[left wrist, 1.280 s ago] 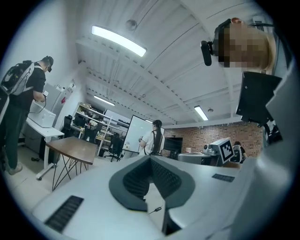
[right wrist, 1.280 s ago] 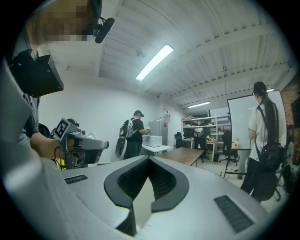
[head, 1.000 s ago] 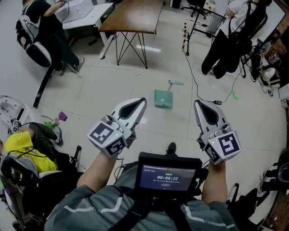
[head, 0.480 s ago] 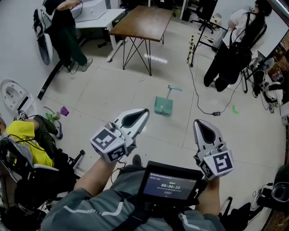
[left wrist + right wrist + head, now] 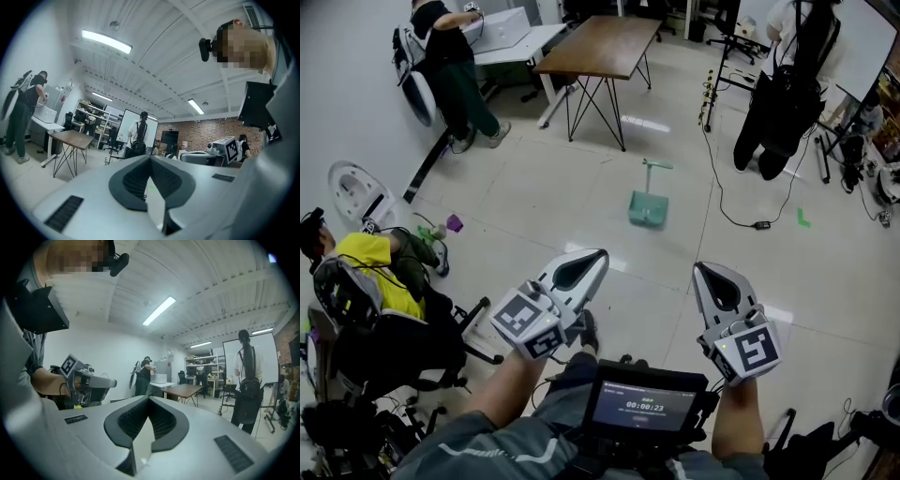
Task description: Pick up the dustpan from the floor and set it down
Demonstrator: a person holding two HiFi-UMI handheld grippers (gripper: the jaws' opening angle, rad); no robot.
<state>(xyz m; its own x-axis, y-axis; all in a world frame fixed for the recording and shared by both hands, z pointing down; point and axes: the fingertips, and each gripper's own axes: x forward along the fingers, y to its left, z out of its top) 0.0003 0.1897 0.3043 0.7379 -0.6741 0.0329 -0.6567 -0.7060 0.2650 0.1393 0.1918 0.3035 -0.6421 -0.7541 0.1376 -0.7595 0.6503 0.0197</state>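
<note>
Teal dustpan [image 5: 648, 208] now sits farther beyond left claw [image 5: 598, 254] and right claw [image 5: 700, 269], both closed, empty.

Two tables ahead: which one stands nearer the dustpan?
The brown table with thin black legs; the green dustpan lies on the floor before it. The white table is farther left, beside a standing person.

green dustpan [image 5: 647, 208] sits on the floor [image 5: 534, 202] before a table [image 5: 600, 45].
</note>
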